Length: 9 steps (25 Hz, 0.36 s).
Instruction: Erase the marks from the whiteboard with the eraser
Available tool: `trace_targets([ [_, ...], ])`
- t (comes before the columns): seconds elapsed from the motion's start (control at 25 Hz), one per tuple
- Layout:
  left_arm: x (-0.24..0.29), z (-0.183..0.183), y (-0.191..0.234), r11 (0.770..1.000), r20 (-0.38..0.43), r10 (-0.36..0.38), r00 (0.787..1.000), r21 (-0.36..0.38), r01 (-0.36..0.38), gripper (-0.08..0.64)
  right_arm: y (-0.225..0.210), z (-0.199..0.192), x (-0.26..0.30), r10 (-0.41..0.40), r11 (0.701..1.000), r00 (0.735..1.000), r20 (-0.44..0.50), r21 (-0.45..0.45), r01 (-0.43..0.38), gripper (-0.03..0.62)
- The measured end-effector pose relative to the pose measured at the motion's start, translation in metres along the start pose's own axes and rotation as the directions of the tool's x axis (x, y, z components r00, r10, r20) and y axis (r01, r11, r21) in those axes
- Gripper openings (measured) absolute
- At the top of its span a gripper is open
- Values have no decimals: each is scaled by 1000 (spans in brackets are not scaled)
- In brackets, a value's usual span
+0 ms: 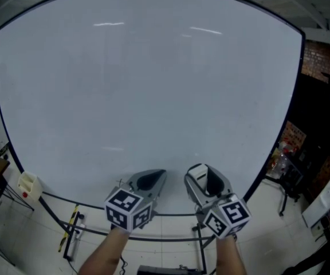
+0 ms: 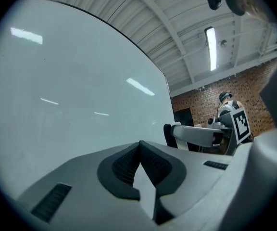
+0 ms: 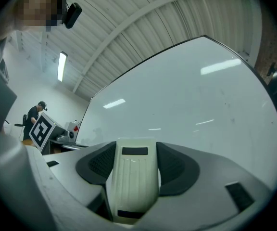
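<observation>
The whiteboard fills the head view and shows no clear marks, only ceiling-light reflections. My right gripper is shut on a cream-white eraser, held low in front of the board's bottom edge; the eraser also shows between the jaws in the head view. My left gripper sits just to its left, jaws closed together with nothing between them. The whiteboard curves past on the left of the left gripper view, and the whiteboard spans the right gripper view.
A small cream box hangs at the board's lower left frame. The stand's legs rest on a tiled floor. Shelves with bottles and a brick wall lie to the right. A person sits at a bench in the distance.
</observation>
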<state>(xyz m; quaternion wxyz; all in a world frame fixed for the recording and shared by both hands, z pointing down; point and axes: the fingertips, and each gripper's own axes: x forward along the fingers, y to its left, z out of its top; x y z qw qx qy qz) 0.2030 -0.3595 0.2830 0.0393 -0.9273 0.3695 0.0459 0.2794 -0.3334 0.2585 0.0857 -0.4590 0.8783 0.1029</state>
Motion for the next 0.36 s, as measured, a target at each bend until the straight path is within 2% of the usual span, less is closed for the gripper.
trace_targets([
  [0.36, -1, -1, -1, 1000, -7, -4, 1000, 3, 4, -8, -1, 2, -2, -45, 999, 999, -16, 1, 45, 261],
])
